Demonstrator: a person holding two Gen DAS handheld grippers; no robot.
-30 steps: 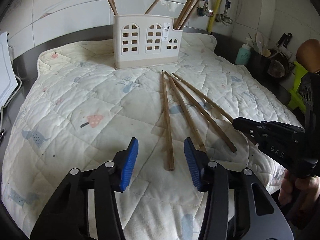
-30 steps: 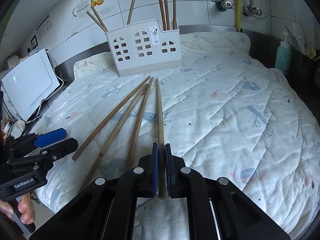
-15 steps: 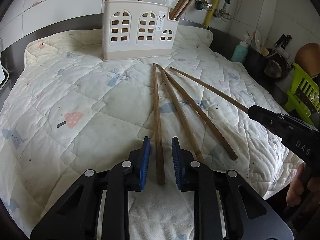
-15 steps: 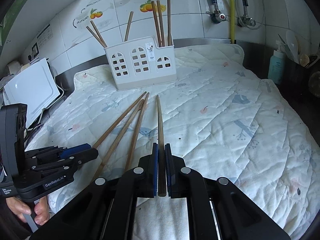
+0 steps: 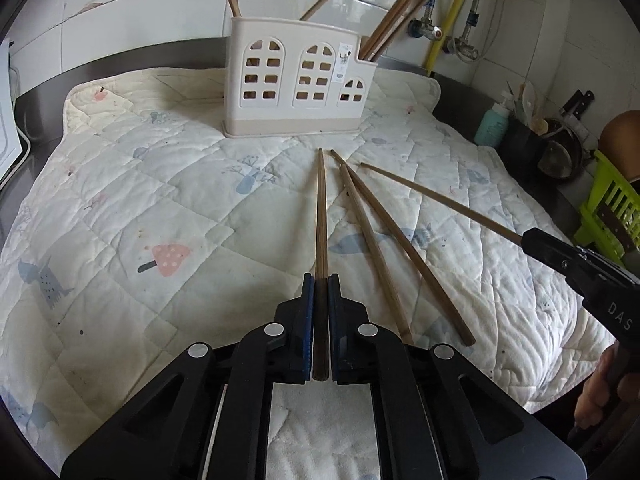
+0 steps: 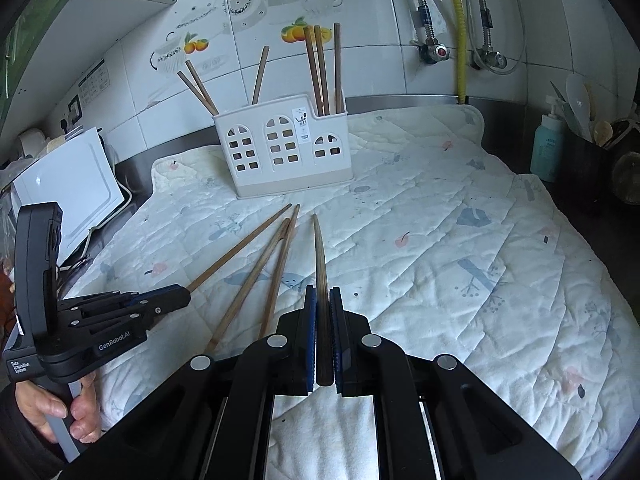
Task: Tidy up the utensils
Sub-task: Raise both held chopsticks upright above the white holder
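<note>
On the quilt (image 5: 160, 200), just short of the holder (image 5: 296, 92): four chopsticks fanned out, thin ends toward it. Leftmost one, the first chopstick (image 5: 321, 220), clenched at its thick end between the blue pads of the left gripper (image 5: 321, 280); jaws just been closing, now tight against the wood on both sides. Lying along the quilt, tip near the holder's base but apart from it.

Farthest right in the fan, the second chopstick (image 6: 320, 248), pinched the same way by the right gripper (image 6: 323, 292), jaws clamped on the thick end. Cannot tell whether its tip touches the quilt.

Between the two held ones, a loose pair (image 5: 372, 248) flat on the quilt, crossing near the thin ends, spreading apart toward the thick ends. Touched by neither gripper.

Standing at the back of the quilt, the holder, white with arched cut-outs. Inside it, six more sticks (image 6: 320, 68): two leaning in the left compartment, one in the middle, three close together in the low right one.

Around each gripper's handle, a hand (image 6: 60, 412).
</note>
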